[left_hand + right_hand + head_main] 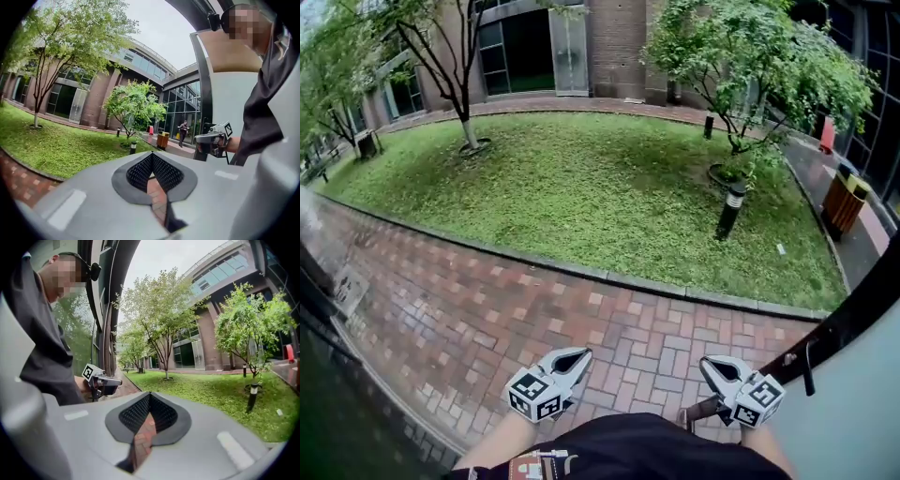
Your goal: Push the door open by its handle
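Head view looks steeply down onto a wide green lawn (581, 187) bordered by red brick paving (469, 319) that runs along the lawn's near edge. A brick and glass building (609, 37) stands past the lawn's far edge. One bare-trunked tree (467, 112) grows near the lawn's far left corner, and a bushy tree (750, 56) near its far right corner.

The door (853, 403) is at the lower right, a pale panel with a dark frame edge slanting across that corner, swung out over the paving. A slim dark bar (808, 367) hangs on it just beside the right gripper; I cannot tell whether it is the handle.

An orange bin (844, 202) stands beyond the lawn's right edge, and a short black lamp post (730, 208) is planted on the lawn near that edge.

Over the paving's near edge, the left gripper (580, 355) and the right gripper (706, 362) are held side by side and well apart. Each gripper's own view shows its jaws brought together at the tips with nothing between them, and neither touches the door.
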Tool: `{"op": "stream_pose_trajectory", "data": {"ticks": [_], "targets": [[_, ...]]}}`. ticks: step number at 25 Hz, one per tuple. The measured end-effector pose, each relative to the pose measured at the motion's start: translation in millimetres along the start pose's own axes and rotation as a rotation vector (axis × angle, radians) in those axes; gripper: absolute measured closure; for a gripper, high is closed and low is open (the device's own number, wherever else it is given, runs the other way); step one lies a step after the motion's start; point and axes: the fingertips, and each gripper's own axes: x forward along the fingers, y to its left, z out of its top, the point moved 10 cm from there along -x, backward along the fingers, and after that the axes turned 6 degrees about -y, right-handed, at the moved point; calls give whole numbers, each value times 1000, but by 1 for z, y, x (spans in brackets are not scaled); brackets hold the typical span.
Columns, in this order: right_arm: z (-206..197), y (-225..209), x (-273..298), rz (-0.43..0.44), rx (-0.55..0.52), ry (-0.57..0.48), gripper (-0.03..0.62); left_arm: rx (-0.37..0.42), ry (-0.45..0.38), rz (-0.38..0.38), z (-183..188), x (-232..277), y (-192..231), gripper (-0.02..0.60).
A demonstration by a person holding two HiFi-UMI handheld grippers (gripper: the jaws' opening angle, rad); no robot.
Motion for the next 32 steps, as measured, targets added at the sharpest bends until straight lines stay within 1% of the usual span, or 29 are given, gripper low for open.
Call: {"op": "stream_pose_trajectory", "data": {"ticks": [3,7,9,11,12,16,18,21,24,26,29,32], "targets": [[-17,-1,-7,82,29,12,593,-25,12,49,-12,-19,-52,578],[-30,0,-5,182,62,31,594,-14,62,115,-21,-35,-104,578],[-30,14,-12,228,62,30,593,-9,69,135,-18,-45,-119,578],[-26,28,-20,246,44,23,594,1,65,144,-13,-53,-121,578],[-25,35,-25,236,37,18,594,4,59,135,-10,-55,-117,578],[-32,73,-40,162,37,21,594,31,48,47,-9,-72,-102,578],[-39,89,-43,128,52,17,594,35,59,11,-14,-77,-91,578],[-44,115,-63,46,68,0,594,33,92,-68,-20,-70,-80,578],[-40,145,-97,-38,32,25,594,18,94,-149,-20,-66,-89,578],[-35,157,-117,-81,33,13,594,12,87,-180,-20,-68,-99,578],[-28,162,-133,-108,33,-8,594,7,82,-201,-21,-69,-111,578],[-19,169,-143,-119,7,-20,594,4,78,-220,-20,-66,-120,578]]}}
